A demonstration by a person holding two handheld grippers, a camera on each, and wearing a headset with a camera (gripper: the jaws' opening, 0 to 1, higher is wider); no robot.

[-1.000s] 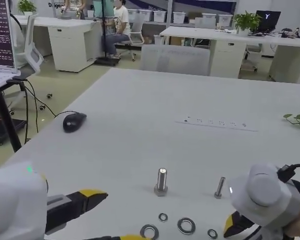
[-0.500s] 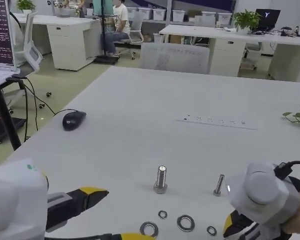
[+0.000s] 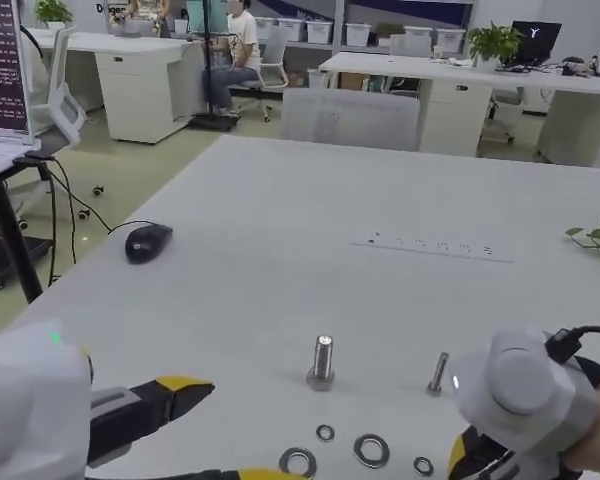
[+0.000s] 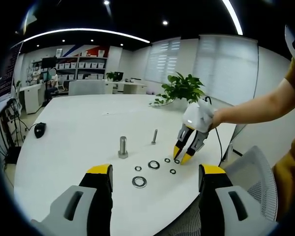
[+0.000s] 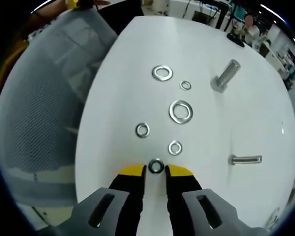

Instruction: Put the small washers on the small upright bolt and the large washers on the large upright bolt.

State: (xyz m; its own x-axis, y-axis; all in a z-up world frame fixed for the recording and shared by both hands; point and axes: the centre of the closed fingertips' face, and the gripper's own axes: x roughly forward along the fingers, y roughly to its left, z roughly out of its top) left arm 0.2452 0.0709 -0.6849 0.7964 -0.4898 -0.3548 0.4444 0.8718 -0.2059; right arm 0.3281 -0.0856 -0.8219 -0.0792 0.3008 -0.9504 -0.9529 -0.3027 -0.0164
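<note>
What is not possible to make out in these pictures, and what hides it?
1. Right gripper view: whether the right gripper pinches the small washer or only flanks it; too fine to tell.
2. Head view: that gripper's tips, hidden by its own white body and the bottom edge.
3. Head view: lower jaw of the left gripper, cut by the bottom edge.

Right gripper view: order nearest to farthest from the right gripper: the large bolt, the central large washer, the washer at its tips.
1. Small washer, between the right gripper's tips.
2. Large washer, centre of view.
3. Large bolt, upper right.
</note>
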